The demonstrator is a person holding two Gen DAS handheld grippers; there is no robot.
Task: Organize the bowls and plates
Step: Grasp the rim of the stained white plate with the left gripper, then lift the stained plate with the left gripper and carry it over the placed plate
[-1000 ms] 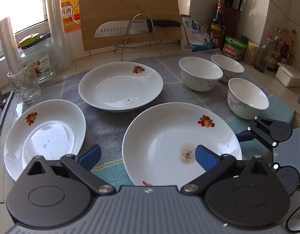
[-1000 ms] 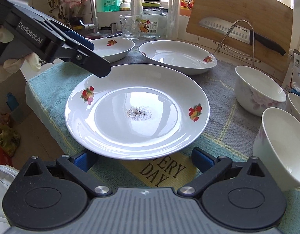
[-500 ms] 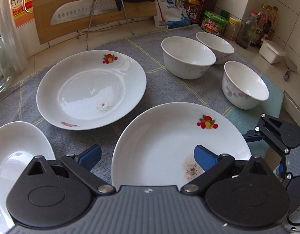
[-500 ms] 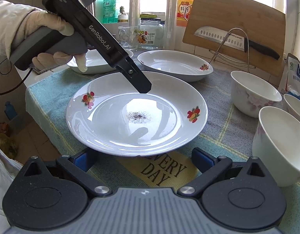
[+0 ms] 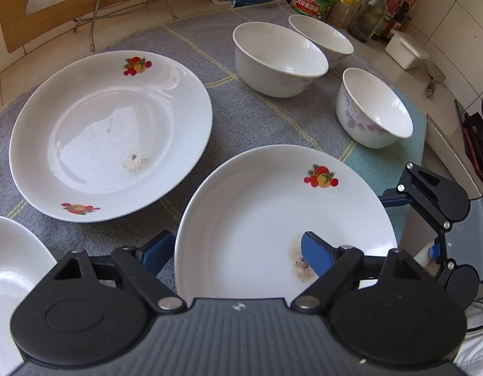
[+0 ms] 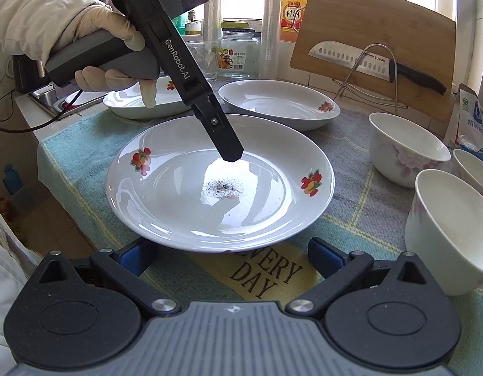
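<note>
The near white plate (image 5: pixel 273 213) (image 6: pixel 185 213), with fruit prints and a dark stain, lies on the towel. My left gripper (image 5: pixel 236 252) straddles its left rim, one pad outside and one inside over the stain. Its jaws are closing and the pads do not press on the rim. In the right wrist view its finger (image 6: pixel 225 138) hangs over the plate's middle. My right gripper (image 6: pixel 232 257) is open at the plate's near edge. A second plate (image 5: pixel 109 134) and a third plate (image 5: pixel 9 275) lie beyond. Three white bowls (image 5: pixel 279 62) (image 5: pixel 323 40) (image 5: pixel 373 106) stand at the right.
A cutting board (image 6: pixel 373 40) with a knife (image 6: pixel 367 62) leans on a wire rack at the back. Jars and bottles (image 5: pixel 367 12) line the wall. A glass jar (image 6: pixel 238 53) and a sink (image 6: pixel 44 97) are at the window end. A gloved hand (image 6: pixel 109 72) holds the left gripper.
My left gripper has swung right and down over the near plate, tilted more steeply, and its jaws have narrowed. The right gripper has stayed where it was.
</note>
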